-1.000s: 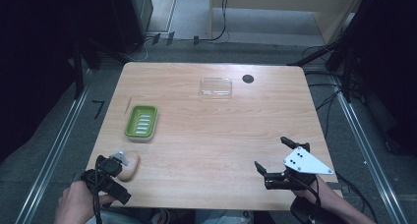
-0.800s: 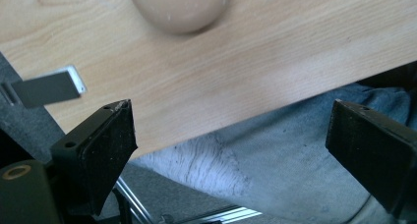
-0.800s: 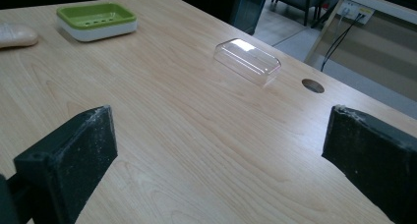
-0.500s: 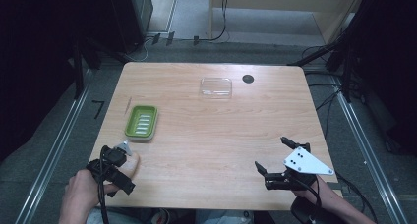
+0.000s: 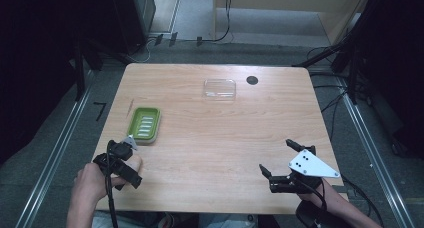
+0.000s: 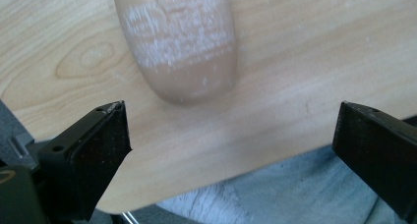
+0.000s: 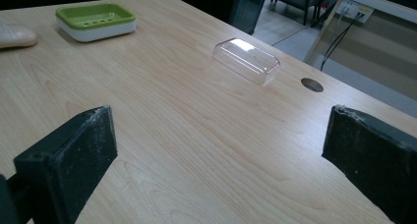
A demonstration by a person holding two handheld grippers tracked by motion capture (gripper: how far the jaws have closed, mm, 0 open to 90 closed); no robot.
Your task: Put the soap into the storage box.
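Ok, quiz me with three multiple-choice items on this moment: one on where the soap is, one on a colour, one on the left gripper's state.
1. Where does the soap bar lie?
A. in the green dish
B. on the table by the near left edge
C. under the clear lid

2. What colour is the soap dish?
A. green
B. blue
C. red

3. How does the left gripper stand?
A. clamped on the soap
B. shut on nothing
C. open, soap ahead of the jaws

Answers: 1 B, the bar rests on bare wood near the edge; 2 A, the dish shows green in the high view; 3 C, the jaws have just been opening and nothing lies between them.
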